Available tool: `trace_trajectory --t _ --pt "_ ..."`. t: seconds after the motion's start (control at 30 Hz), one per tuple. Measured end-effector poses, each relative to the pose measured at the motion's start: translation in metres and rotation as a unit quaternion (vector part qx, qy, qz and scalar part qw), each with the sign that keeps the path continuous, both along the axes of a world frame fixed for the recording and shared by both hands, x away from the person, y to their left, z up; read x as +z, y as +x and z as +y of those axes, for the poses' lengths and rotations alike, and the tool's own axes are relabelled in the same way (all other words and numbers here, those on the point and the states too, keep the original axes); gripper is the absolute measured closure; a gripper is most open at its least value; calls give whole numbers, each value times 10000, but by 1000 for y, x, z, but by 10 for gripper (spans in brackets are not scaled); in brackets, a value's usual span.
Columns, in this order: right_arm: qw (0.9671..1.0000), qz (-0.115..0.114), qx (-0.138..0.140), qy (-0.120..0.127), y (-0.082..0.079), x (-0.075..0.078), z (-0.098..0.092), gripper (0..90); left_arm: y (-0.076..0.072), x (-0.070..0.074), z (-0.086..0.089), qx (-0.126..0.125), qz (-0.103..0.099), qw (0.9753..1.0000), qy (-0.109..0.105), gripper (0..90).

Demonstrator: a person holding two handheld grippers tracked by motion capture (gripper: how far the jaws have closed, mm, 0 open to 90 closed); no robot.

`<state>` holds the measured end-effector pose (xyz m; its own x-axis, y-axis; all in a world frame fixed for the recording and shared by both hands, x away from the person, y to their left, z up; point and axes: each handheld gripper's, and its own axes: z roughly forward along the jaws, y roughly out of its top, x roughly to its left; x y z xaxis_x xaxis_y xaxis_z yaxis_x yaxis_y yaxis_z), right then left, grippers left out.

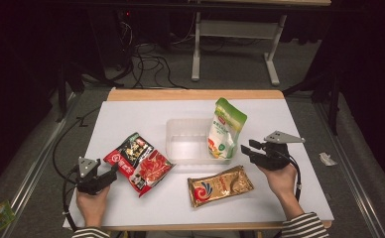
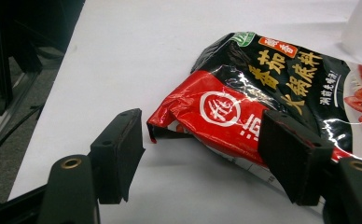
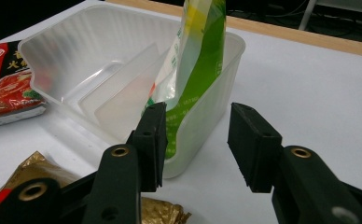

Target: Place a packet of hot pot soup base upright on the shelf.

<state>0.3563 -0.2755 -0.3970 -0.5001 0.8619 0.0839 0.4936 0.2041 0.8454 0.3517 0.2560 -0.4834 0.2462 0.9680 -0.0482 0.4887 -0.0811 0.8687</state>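
the red pack (image 1: 138, 163) lies flat on the white table (image 1: 131, 116), in its near left part, with the long axis going slantwise from the near left corner toward the clear box (image 1: 185, 138) in the middle. its crumpled lower corner points to the left gripper (image 1: 112, 173), and in the left gripper view this corner (image 2: 156, 122) sits between the two black jaws, a little in front of them and not touching them. the left gripper (image 2: 200, 144) is released, with the jaws wide apart. so i judge that the pack is directly ahead of this gripper, and a short push forward along the same slant line is enough to bring the corner inside the jaws before closing.

the right gripper (image 1: 246, 147) is near the right edge, just beside the right end of the box, and well apart from the red pack. it is released too (image 3: 195, 140), and it holds nothing. a green pouch (image 1: 226, 129) stands upright in the right end of the box, leaning on the wall. a gold packet (image 1: 219, 186) lies flat near the front edge, between the two hands, closer to the right one. the left hand is clearly nearer to the red pack.
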Motion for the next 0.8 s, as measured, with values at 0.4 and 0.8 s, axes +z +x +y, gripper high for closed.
trace_trajectory --t 0.4,0.8 --pt "9997 -124 -212 19 -21 -11 -15 516 0 0 0 1 12 10000 -2 315" --pt "9992 -132 -335 155 -42 -26 -23 508 0 0 -1 3 -15 10000 29 316"
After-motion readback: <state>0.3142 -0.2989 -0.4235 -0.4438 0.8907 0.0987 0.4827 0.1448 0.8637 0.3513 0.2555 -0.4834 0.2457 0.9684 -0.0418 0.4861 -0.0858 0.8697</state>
